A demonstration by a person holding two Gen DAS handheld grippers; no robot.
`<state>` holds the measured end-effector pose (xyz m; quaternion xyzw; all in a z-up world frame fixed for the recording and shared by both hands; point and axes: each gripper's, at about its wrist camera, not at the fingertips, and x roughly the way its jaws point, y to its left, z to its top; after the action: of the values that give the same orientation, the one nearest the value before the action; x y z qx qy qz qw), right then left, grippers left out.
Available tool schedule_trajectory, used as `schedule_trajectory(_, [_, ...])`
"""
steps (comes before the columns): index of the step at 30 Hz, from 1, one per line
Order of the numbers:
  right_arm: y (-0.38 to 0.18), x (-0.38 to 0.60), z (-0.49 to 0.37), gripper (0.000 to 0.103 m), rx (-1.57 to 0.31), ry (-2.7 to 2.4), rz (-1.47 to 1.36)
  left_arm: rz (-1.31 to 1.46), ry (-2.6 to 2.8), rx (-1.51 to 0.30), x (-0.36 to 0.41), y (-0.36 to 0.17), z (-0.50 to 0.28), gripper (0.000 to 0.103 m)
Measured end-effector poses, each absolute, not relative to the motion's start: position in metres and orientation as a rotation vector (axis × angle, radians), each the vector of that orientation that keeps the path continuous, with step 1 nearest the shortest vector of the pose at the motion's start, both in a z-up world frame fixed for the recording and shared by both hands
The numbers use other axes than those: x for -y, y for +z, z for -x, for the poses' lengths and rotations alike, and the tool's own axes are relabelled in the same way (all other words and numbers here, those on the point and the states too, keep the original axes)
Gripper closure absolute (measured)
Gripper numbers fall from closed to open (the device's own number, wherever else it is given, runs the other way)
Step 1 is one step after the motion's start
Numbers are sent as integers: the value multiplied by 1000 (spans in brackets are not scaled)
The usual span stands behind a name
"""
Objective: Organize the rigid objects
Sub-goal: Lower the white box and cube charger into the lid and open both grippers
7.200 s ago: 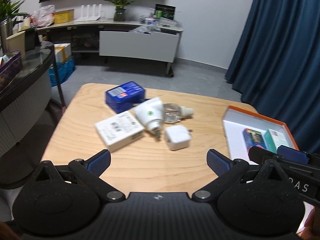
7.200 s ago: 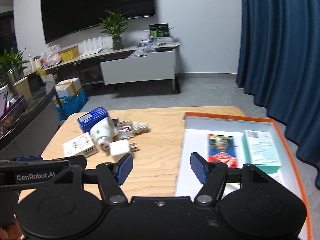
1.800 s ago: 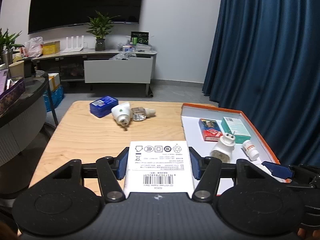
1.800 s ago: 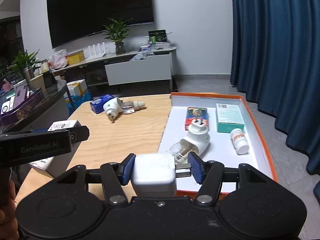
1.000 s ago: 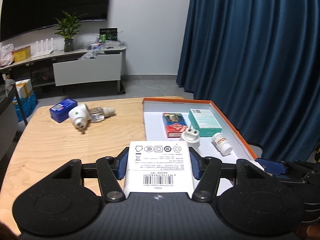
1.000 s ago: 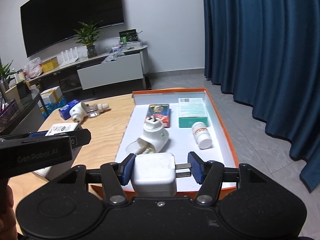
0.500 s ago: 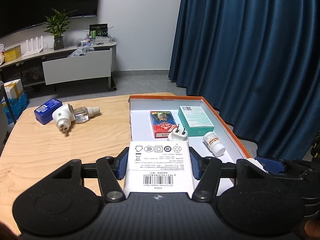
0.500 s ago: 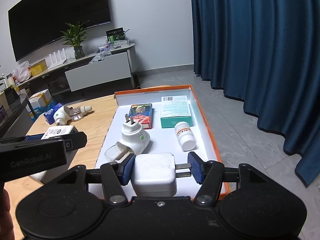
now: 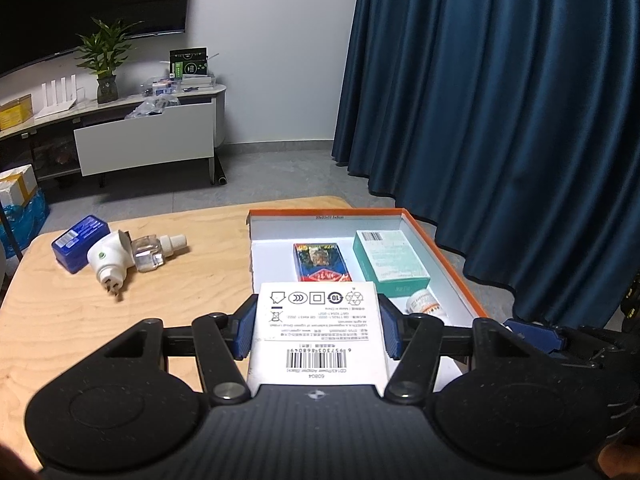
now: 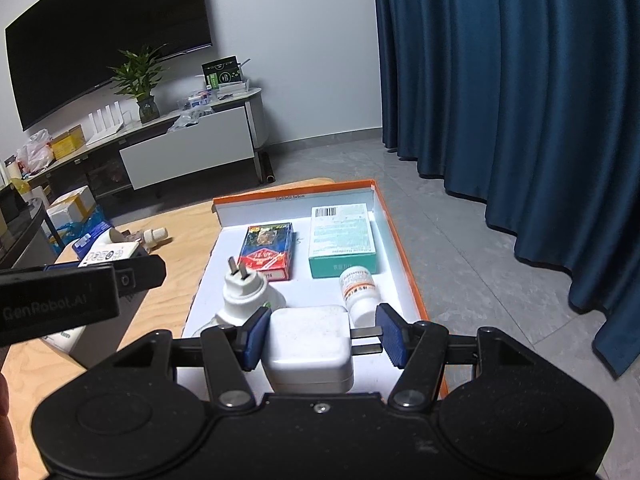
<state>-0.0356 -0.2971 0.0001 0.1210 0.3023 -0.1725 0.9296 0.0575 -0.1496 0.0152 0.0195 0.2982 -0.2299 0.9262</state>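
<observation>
My left gripper (image 9: pixel 316 330) is shut on a white box with a barcode (image 9: pixel 318 328), held above the near left part of the orange-rimmed tray (image 9: pixel 448 262). My right gripper (image 10: pixel 322 336) is shut on a white charger cube (image 10: pixel 308 344) with its prongs against the right pad, above the tray's (image 10: pixel 404 256) near end. In the tray lie a red card pack (image 10: pixel 266 250), a teal box (image 10: pixel 342 240), a white pill bottle (image 10: pixel 360 290) and a white plug-in device (image 10: pixel 246 294). The left gripper also shows in the right wrist view (image 10: pixel 80 292).
On the wooden table (image 9: pixel 80 312), left of the tray, lie a blue box (image 9: pixel 80 238) and a white plug-in vaporizer with a clear bottle (image 9: pixel 128 254). A blue curtain (image 9: pixel 500 120) hangs at the right. A TV cabinet (image 9: pixel 144 140) stands across the floor.
Both grippers have carried their loads to the right and forward, over the tray. The tray's contents now lie closer and more centred in both views. Both grips are unchanged.
</observation>
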Motion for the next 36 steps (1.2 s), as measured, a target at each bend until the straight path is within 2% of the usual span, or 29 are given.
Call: schedule_trajectory(36, [-11,371,-88,33,-685,-350,-249,-5,-514,-747,196,-5,-161,44])
